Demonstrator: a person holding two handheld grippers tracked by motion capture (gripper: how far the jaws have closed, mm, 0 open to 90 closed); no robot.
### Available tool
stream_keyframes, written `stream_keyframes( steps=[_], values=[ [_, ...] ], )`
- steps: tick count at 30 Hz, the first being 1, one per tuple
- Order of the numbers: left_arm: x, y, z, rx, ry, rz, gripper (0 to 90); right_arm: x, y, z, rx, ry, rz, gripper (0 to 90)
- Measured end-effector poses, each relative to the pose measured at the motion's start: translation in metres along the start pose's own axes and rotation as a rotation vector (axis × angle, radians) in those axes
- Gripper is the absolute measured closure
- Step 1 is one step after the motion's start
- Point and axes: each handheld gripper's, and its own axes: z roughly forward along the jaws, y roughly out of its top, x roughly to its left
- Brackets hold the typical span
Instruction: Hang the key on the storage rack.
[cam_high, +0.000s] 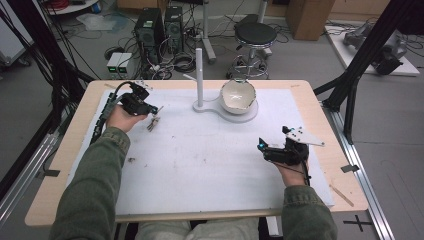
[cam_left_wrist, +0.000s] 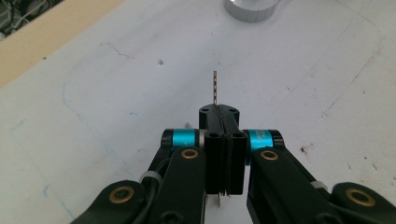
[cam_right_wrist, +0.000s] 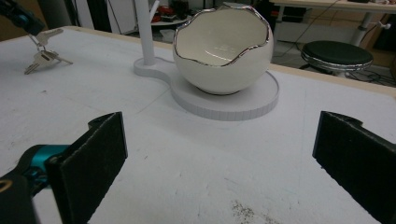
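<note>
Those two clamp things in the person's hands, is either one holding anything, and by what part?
The left gripper pinches a bunch of keys by one key's edge; the rest dangle. The right gripper is open, holding nothing.

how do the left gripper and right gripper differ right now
The left gripper is shut on a bunch of keys, which hangs from it above the white mat; the right gripper is open and holds nothing. The left one sits at the far left of the mat, the right one nearer the person, facing the egg-shaped bowl. Both have black jaws.
</note>
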Motion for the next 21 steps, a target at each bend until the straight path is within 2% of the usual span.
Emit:
stream_keyframes(
  steps=[8,12,18,20,21],
  values=[
    [0.005,0.001,-0.023,-0.051,0.002,-0.034,89.0,0.000,0.000,0.000,-0.003,-0.001,-0.001,2.0],
    [0.006,0.002,-0.028,-0.070,-0.006,-0.050,88.9,0.000,0.000,-0.001,-0.002,-0.002,0.004,2.0],
    [0.002,0.008,-0.043,-0.090,0.012,-0.036,88.9,-0.001,0.000,-0.001,-0.008,-0.002,0.012,2.0],
    [-0.002,0.015,-0.056,-0.133,0.023,-0.034,88.9,-0.001,0.000,-0.001,-0.011,0.000,0.014,2.0],
    [-0.002,0.015,-0.056,-0.133,0.023,-0.034,88.9,-0.001,0.000,-0.001,-0.011,0.000,0.014,2.0]
  ],
)
